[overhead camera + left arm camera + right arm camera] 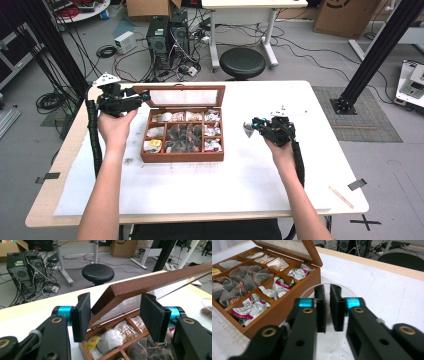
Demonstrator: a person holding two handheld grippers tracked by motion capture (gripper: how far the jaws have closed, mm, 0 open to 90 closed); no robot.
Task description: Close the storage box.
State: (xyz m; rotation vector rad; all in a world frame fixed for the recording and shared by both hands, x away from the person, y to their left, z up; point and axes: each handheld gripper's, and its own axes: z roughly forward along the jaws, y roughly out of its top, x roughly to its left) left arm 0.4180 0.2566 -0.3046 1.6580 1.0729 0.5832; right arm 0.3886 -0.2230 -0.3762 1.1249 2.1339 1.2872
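Note:
A brown wooden tea box (182, 156) sits mid-table, its compartments packed with tea bags (252, 307). Its glass-paned lid (182, 89) stands raised. My left gripper (145, 95) reaches in from the left, its jaws on either side of the lid's left corner. In the left gripper view the lid frame (150, 282) runs between the pads of this gripper (115, 315), which hold it up. Right of the box, my right gripper (248, 127) hovers at a clear plastic cup (329, 342). In the right gripper view its jaws (327, 307) stand a narrow gap apart, with the cup's rim ringed around them.
A thin wooden stick (341, 196) and a strip of black tape (356, 184) lie near the table's front right corner. Beyond the far edge stand a black stool (242, 62), computer towers (167, 35) and loose cables on the floor.

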